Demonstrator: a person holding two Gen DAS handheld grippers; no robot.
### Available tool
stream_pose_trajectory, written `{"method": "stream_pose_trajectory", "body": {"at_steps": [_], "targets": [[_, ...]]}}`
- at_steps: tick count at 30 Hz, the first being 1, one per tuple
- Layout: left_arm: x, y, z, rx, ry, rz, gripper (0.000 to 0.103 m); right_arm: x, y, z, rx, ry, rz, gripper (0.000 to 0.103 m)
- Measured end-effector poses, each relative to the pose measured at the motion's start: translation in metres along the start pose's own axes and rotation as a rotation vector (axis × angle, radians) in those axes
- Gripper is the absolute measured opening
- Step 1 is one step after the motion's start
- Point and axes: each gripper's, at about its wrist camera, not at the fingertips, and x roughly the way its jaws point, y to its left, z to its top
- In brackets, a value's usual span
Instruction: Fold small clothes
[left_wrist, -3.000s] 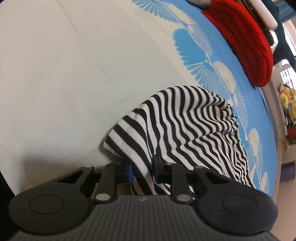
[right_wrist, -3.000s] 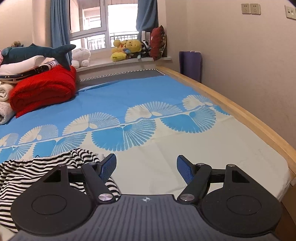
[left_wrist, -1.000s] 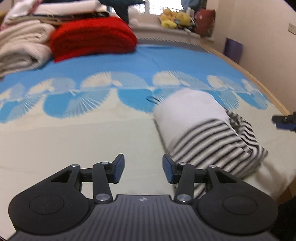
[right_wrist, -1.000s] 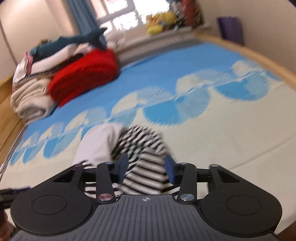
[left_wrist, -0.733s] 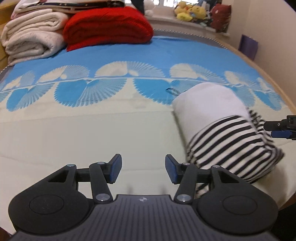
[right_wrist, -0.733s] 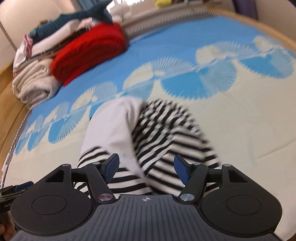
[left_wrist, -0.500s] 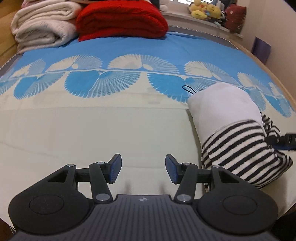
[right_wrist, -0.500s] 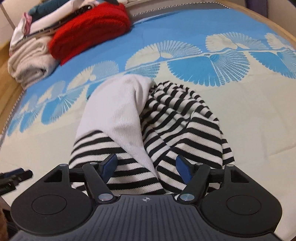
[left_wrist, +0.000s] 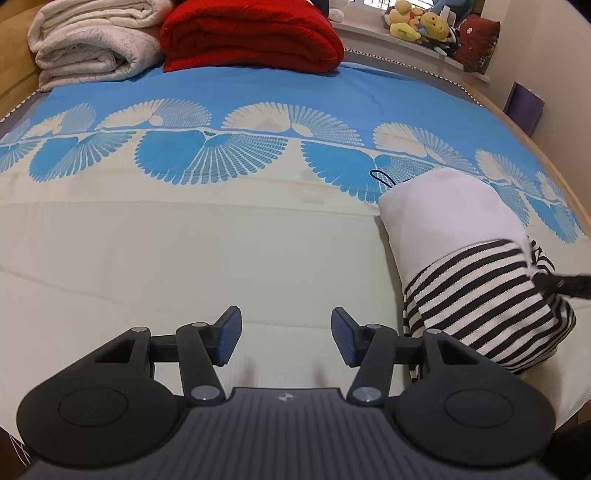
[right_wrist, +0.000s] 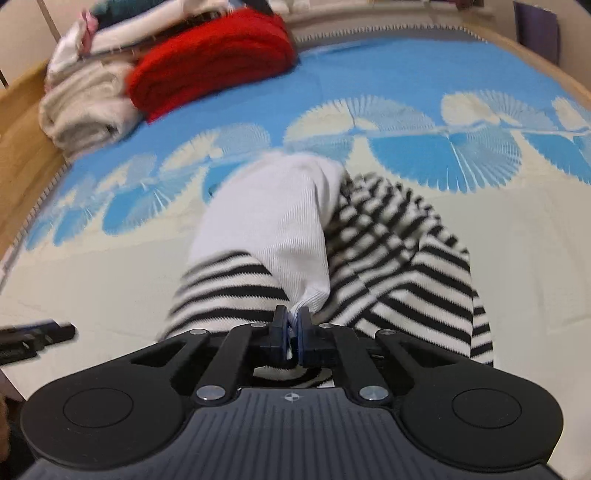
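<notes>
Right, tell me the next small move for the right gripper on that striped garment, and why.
Probably lift and draw the pinched edge across to complete the fold. The right gripper is shut on the white ribbed edge of the black-and-white striped knit garment, which lies bunched and uneven on the blue fan-patterned bedspread. The left gripper is open, off the cloth.

The bed (left_wrist: 221, 258), spread with a cream and blue fan-print sheet (left_wrist: 258, 107), carries a striped garment (left_wrist: 472, 284) near its right edge, and a red blanket (left_wrist: 251, 37) touching a white blanket (left_wrist: 92, 51) at the far end.
</notes>
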Motion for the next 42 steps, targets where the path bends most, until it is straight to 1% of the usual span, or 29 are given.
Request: {"method": "stream_pose_trajectory", "body": {"at_steps": [2,4,6,8,10,11,12,14,15,17,19,20,22,25,27,29,30,31,32,36,42], "targets": [[0.001,0.0,0.001,-0.004,0.003,-0.003,0.059,-0.016,-0.005,0.003,0.029,-0.06,0.013,0.004],[0.001,0.0,0.001,-0.006,0.005,-0.004,0.059,-0.04,-0.017,0.008,0.087,-0.145,0.026,0.003],[0.002,-0.001,0.002,-0.009,0.007,-0.007,0.059,-0.066,-0.033,0.01,0.161,-0.216,0.076,0.003],[0.003,-0.004,0.003,-0.008,0.008,-0.01,0.059,-0.085,-0.042,0.01,0.17,-0.265,0.058,0.003],[0.005,-0.009,0.003,-0.004,0.009,-0.011,0.059,-0.098,-0.056,0.009,0.196,-0.292,0.031,0.003],[0.005,-0.012,0.003,0.0,0.009,-0.011,0.059,-0.101,-0.063,0.009,0.209,-0.29,0.011,0.003],[0.006,-0.014,0.002,0.006,0.009,-0.011,0.059,-0.101,-0.072,0.009,0.219,-0.271,-0.035,0.003],[0.007,-0.019,0.002,0.017,0.011,-0.011,0.059,-0.092,-0.082,0.005,0.217,-0.206,-0.127,0.003],[0.007,-0.021,0.001,0.022,0.012,-0.01,0.059,-0.082,-0.089,0.003,0.222,-0.15,-0.179,0.003],[0.008,-0.023,0.0,0.03,0.015,-0.006,0.059,-0.059,-0.095,-0.005,0.207,-0.045,-0.249,0.003],[0.01,-0.023,-0.001,0.033,0.02,-0.002,0.059,-0.033,-0.093,-0.011,0.165,0.06,-0.301,0.003],[0.01,-0.023,-0.001,0.036,0.023,0.001,0.059,-0.022,-0.088,-0.014,0.128,0.088,-0.318,0.003],[0.011,-0.023,-0.002,0.035,0.024,0.005,0.059,-0.012,-0.078,-0.018,0.068,0.103,-0.33,0.004],[0.012,-0.02,-0.001,0.023,0.026,0.009,0.059,-0.002,-0.067,-0.022,0.03,0.107,-0.35,0.006],[0.012,-0.019,0.0,0.015,0.028,0.01,0.059,-0.003,-0.064,-0.021,0.027,0.091,-0.347,0.014],[0.012,-0.019,0.001,0.011,0.027,0.01,0.059,-0.005,-0.062,-0.02,0.039,0.079,-0.338,0.031],[0.012,-0.02,0.001,0.009,0.026,0.009,0.059,-0.006,-0.064,-0.018,0.052,0.074,-0.341,0.049],[0.013,-0.021,0.002,0.009,0.026,0.009,0.059,-0.006,-0.069,-0.018,0.064,0.069,-0.348,0.061],[0.013,-0.021,0.002,0.009,0.027,0.007,0.059,-0.007,-0.071,-0.016,0.078,0.062,-0.352,0.063],[0.015,-0.025,0.003,0.014,0.03,0.001,0.059,-0.012,-0.079,-0.014,0.133,0.041,-0.296,0.064],[0.019,-0.03,0.005,0.017,0.034,-0.008,0.059,-0.011,-0.078,-0.01,0.14,0.023,-0.249,0.066]]}}
